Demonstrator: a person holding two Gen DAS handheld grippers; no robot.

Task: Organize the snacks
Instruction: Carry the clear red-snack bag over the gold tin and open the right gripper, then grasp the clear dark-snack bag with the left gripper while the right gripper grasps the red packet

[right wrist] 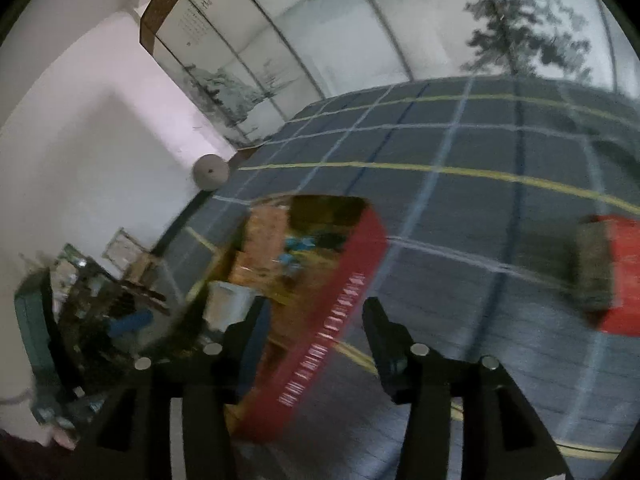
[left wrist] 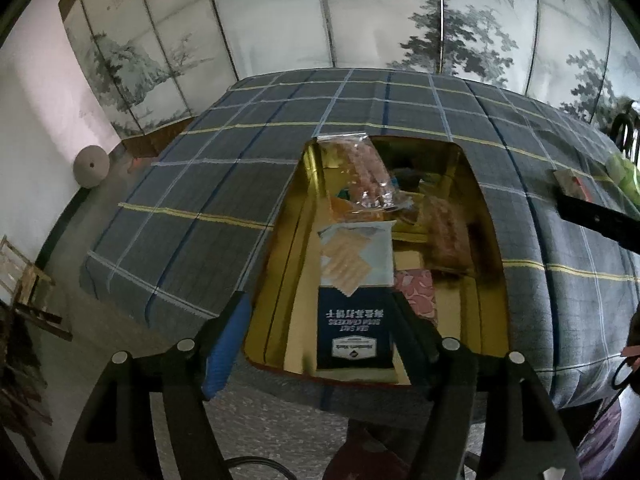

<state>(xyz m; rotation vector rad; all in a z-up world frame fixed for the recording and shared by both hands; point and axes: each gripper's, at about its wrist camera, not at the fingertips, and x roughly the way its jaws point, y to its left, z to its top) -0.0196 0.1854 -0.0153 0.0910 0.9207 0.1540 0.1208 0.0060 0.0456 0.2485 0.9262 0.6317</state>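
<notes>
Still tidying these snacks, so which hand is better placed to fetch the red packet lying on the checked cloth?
Probably the right: its open, empty tool faces the cloth with the red packet close by. The left tool hovers over the tin.

A home, by the look of it: a plaid tablecloth (left wrist: pixel 224 168) covers the table, an ink-painted landscape screen (left wrist: pixel 360 12) stands behind, possibly a living room.

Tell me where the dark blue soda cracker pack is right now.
In the left wrist view the soda cracker pack lies inside the gold-lined tin, at its near end on the checked cloth, beside a pink packet and between the left gripper fingers.
</notes>
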